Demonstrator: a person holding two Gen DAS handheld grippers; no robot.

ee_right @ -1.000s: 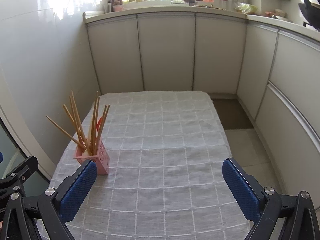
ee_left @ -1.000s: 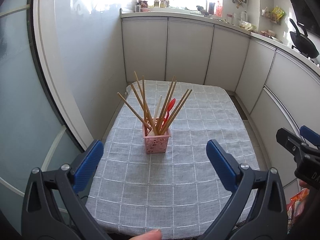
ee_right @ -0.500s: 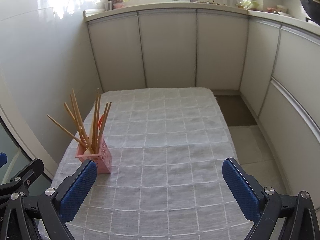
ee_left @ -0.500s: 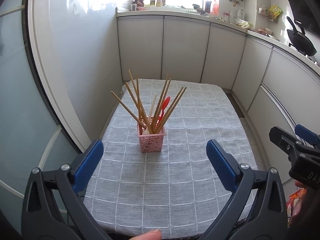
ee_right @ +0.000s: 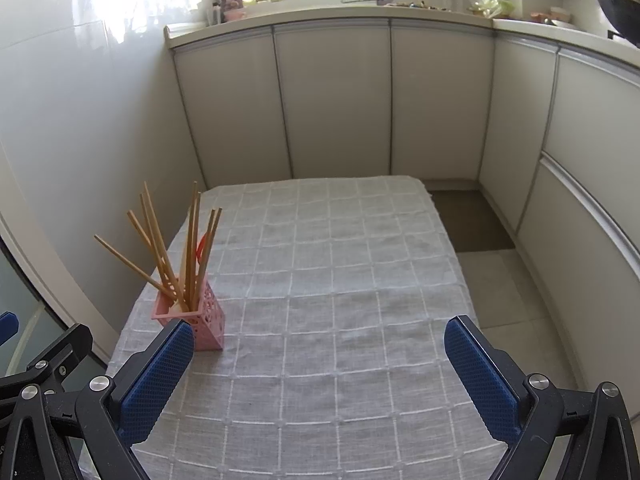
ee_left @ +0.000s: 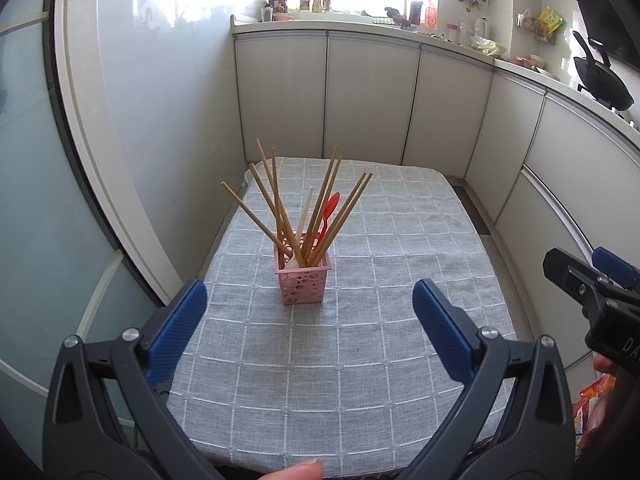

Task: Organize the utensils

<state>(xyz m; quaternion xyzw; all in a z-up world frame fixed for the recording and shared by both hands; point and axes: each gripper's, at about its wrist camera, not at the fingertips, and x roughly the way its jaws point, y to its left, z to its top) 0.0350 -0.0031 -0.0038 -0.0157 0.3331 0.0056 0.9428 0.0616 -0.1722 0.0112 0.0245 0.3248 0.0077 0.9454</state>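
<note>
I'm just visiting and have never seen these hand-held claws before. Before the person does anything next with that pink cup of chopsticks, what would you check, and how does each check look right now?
1. Left claw open and holding nothing: ok.
2. Right claw open and holding nothing: ok.
3. Pink holder standing upright on the grey tablecloth: ok.
4. Chopsticks, red spoon and cream utensil all inside the holder: ok, though they lean and fan out in different directions.
5. Loose utensils left on the cloth: none visible in either view, ok.
6. Holder well in from the table's edge: cannot tell; in the right wrist view it stands near the left side.
</note>
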